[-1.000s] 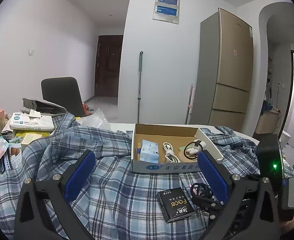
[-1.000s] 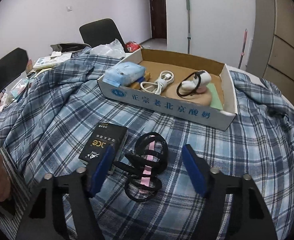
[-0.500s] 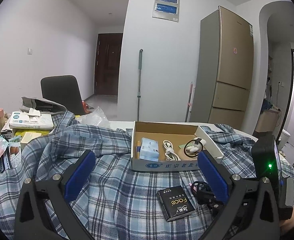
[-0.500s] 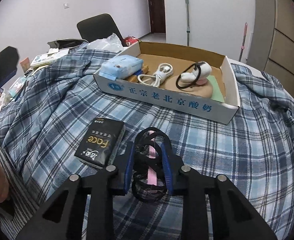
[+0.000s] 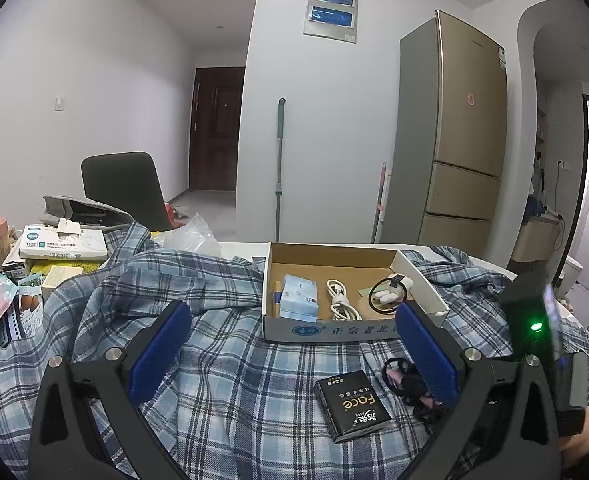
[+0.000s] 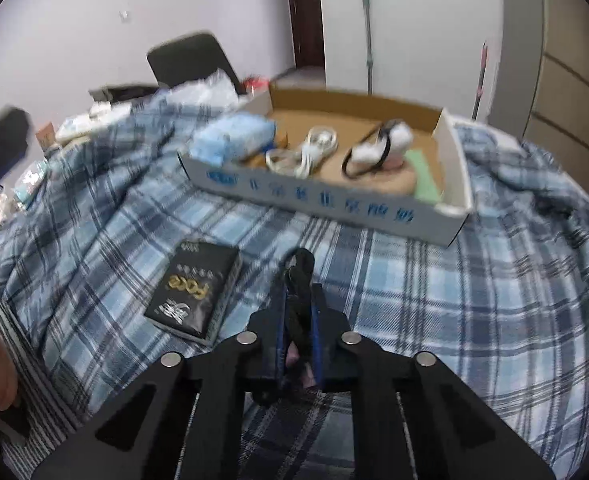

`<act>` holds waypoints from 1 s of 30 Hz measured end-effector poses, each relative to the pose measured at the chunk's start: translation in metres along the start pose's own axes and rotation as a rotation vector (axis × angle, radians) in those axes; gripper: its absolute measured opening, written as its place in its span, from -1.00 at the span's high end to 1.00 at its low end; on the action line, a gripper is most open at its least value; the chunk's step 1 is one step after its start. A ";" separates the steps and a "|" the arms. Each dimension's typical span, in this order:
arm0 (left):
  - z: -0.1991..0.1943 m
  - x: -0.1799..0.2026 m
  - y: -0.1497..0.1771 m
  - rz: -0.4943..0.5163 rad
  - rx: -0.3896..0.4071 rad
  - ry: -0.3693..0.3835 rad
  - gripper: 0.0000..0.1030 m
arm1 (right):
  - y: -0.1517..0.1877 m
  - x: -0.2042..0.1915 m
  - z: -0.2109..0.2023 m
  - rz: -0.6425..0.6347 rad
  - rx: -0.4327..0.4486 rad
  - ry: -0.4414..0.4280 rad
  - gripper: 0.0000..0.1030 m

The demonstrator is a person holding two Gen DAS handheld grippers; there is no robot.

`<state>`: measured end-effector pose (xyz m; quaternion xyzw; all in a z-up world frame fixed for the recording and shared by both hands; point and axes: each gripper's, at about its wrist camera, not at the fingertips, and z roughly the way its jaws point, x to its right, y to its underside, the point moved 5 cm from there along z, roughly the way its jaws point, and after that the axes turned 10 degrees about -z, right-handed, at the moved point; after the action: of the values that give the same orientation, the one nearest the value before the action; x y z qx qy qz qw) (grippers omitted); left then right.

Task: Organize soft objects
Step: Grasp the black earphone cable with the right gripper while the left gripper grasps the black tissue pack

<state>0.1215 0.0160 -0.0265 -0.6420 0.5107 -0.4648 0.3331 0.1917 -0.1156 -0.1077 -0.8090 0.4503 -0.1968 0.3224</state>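
the right gripper [image 6: 299, 320] has just closed from a wide spread onto the bundle of black hair ties [image 6: 300, 276], which a second ago lay loose on the plaid shirt [image 6: 434, 300] between its open fingers. the blue pads now stand nearly together with the black loops squeezed between them, one loop poking out past the tips toward the cardboard box [image 6: 322, 204]; a strip of pink shows lower in the pinch. that suggests the pick is made and the carry to the box comes next, though the right wrist view is blurred and it is hard to say whether the bundle has left the cloth. beside the grip, to its left, lies a black tissue pack [image 6: 194, 292], untouched. the left gripper [image 5: 294, 348] hangs over the shirt with its fingers spread wide and nothing between them. in its view the hair ties [image 5: 408, 380] sit partly hidden behind its right finger.
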 end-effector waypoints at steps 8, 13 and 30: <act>0.002 0.000 0.001 0.005 -0.012 -0.005 -1.00 | -0.014 0.013 -0.040 0.040 0.202 0.062 0.84; 0.016 -0.005 0.007 0.010 -0.092 -0.058 -1.00 | -0.016 0.020 -0.045 0.068 0.221 0.094 0.84; 0.075 0.016 0.047 -0.150 -0.575 -0.075 -0.57 | -0.011 0.029 -0.038 0.106 0.180 0.100 0.84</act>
<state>0.1763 -0.0147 -0.0911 -0.7626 0.5599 -0.3006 0.1209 0.1903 -0.1491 -0.0722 -0.7410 0.4886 -0.2592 0.3808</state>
